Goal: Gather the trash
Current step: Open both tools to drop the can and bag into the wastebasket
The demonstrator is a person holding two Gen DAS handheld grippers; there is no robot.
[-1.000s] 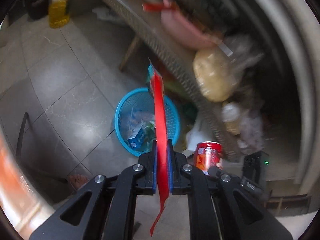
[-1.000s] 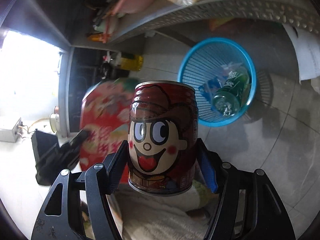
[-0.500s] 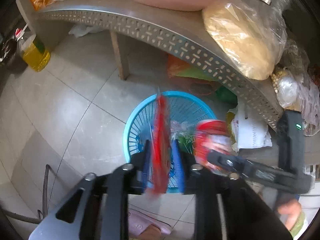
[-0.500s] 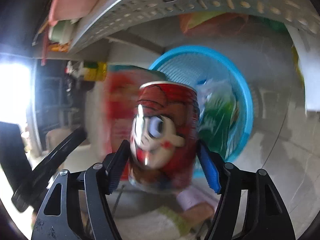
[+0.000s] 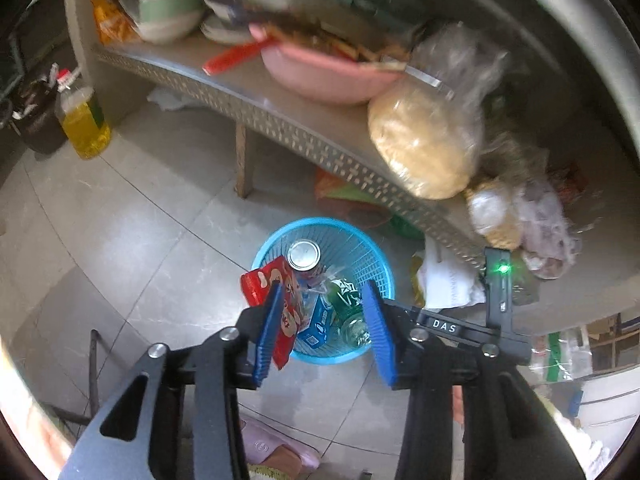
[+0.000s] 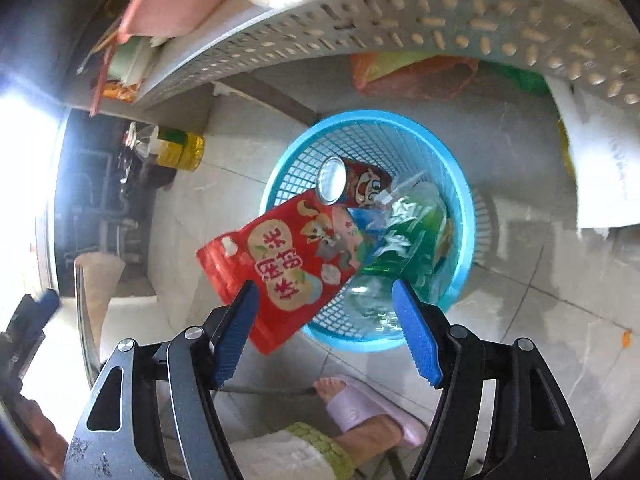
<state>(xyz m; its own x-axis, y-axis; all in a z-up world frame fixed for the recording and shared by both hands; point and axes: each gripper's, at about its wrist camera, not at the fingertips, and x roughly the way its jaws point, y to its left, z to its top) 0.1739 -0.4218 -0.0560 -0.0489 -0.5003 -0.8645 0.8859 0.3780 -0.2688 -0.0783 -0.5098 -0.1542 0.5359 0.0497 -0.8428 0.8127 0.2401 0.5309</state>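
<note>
Left wrist view: left tool (image 5: pixel 324 322) spread wide over the blue basket (image 5: pixel 378 268) on the tiled floor (image 5: pixel 132 240), gripping nothing. Red packet (image 5: pixel 286 312) just beside the inner face of the left blue pad (image 5: pixel 267 334), partly over the basket rim, lower end hanging outside it; touching the pad or not, cannot tell. Can (image 5: pixel 305 257) lying in the basket, silver end up, next to a green bottle (image 5: pixel 347 308) and a blue wrapper (image 5: pixel 316 322). Right tool's black body (image 5: pixel 460 326) reaching in from the right, near the basket. Above, a counter (image 5: pixel 280 128) with a perforated edge, carrying a pink basin (image 5: pixel 324 76), bowls (image 5: pixel 168 12) and a bag of grain (image 5: pixel 424 144). Oil jug (image 5: pixel 82 120) on the floor far left.

Right wrist view: right tool (image 6: pixel 324 330) wide apart too, nothing between the pads. Packet (image 6: pixel 288 268) tilted across the near-left rim of the basket (image 6: pixel 466 216), one corner outside. Can (image 6: pixel 352 182) on its side inside, cartoon face showing, resting against the far wall. Bottle (image 6: pixel 404 248) and clear plastic alongside it. Counter edge (image 6: pixel 400 24) arching overhead. Foot in a pink slipper (image 6: pixel 360 408) on the floor below the tool.
</note>
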